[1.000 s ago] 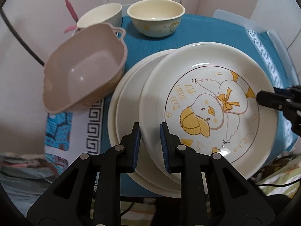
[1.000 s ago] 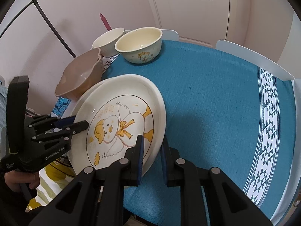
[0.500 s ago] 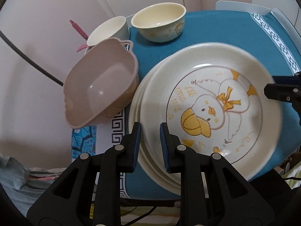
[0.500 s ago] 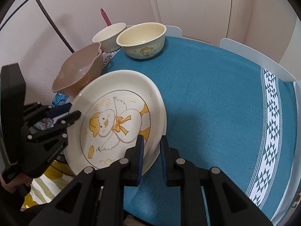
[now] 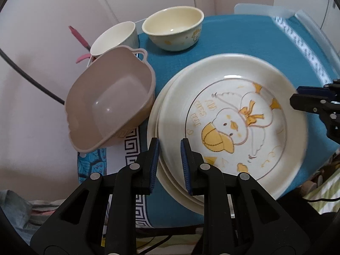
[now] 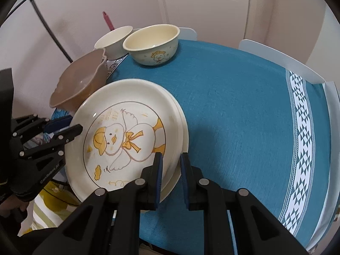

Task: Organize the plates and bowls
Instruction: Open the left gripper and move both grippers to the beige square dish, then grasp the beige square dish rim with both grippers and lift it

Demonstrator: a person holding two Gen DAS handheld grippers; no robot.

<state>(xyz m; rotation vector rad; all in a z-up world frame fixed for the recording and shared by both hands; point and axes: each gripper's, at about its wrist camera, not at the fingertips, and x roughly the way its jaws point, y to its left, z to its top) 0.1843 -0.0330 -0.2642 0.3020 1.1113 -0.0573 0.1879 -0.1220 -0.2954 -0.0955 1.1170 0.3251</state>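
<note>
Now my left gripper point(image 5: 169, 165) clamps the near rim of the plates point(image 5: 223, 114), stacked on the blue cloth point(image 6: 233, 106) beside the tan bowl point(image 5: 110, 99); my right gripper point(image 6: 171, 177) pinches their opposite rim.

The left gripper point(image 5: 169, 148) points toward 12 o'clock, and its two blue-padded fingers point(image 5: 154, 155) stand a little apart with a rim between them. The right gripper point(image 6: 171, 163) also points toward 12 o'clock, its fingers point(image 6: 159, 165) equally narrow around a rim. In the right wrist view the left gripper point(image 6: 70, 129) enters from 9 o'clock.
</note>
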